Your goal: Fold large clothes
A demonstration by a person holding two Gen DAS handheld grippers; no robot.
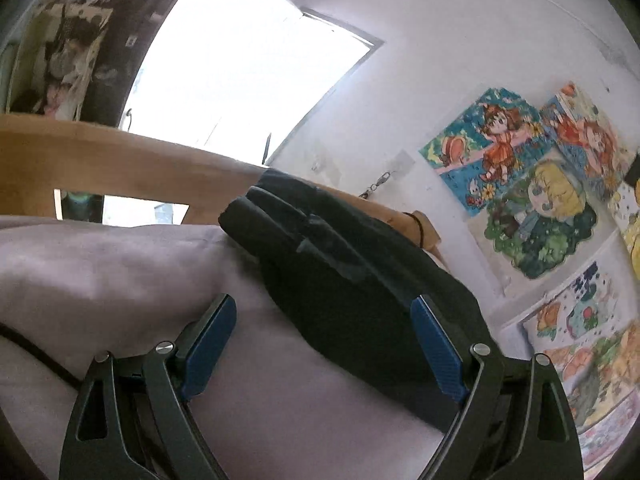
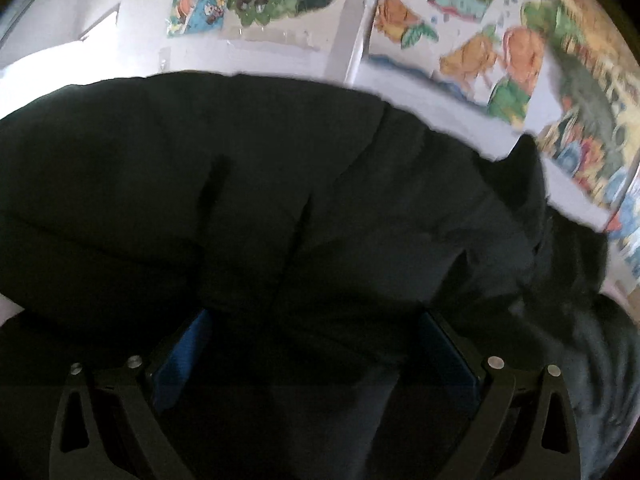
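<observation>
A dark, bulky garment (image 1: 340,280) lies folded on a pale lilac bed sheet (image 1: 120,280), running from the wooden bed frame towards me. My left gripper (image 1: 324,320) is open just above the sheet; its right blue pad (image 1: 438,344) overlaps the garment's near edge and its left pad is over bare sheet. In the right wrist view the same dark garment (image 2: 280,200) fills nearly the whole picture. My right gripper (image 2: 316,324) is pushed low against it, jaws wide apart, with cloth bulging between the blue pads (image 2: 184,356) and hiding their tips.
A wooden bed frame (image 1: 120,164) runs behind the sheet, with a bright window (image 1: 240,68) beyond it. Colourful drawings (image 1: 520,184) cover the white wall to the right, close behind the garment. A thin dark cable (image 1: 40,356) crosses the sheet at the left.
</observation>
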